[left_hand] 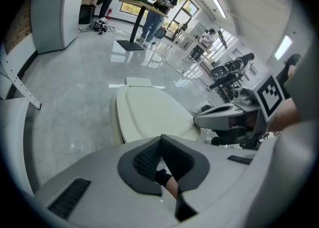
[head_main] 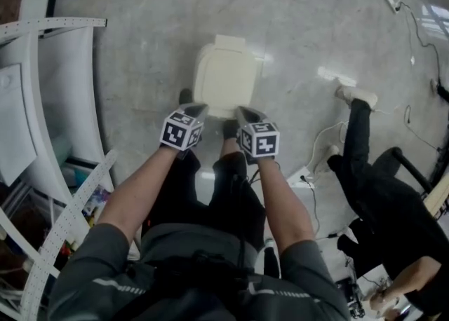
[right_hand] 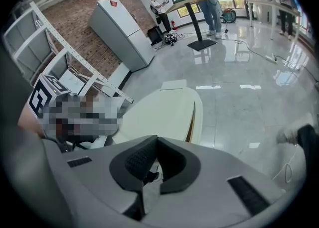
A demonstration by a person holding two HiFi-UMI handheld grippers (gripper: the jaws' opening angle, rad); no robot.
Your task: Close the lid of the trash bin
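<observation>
By bin lid: left gripper, right gripper

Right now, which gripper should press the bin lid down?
Right, probably: the right gripper hangs by the lid edge where a slit shows; the left gripper is at the other corner.

Forearms extended; left claw, right claw side by side, jaws together.
</observation>
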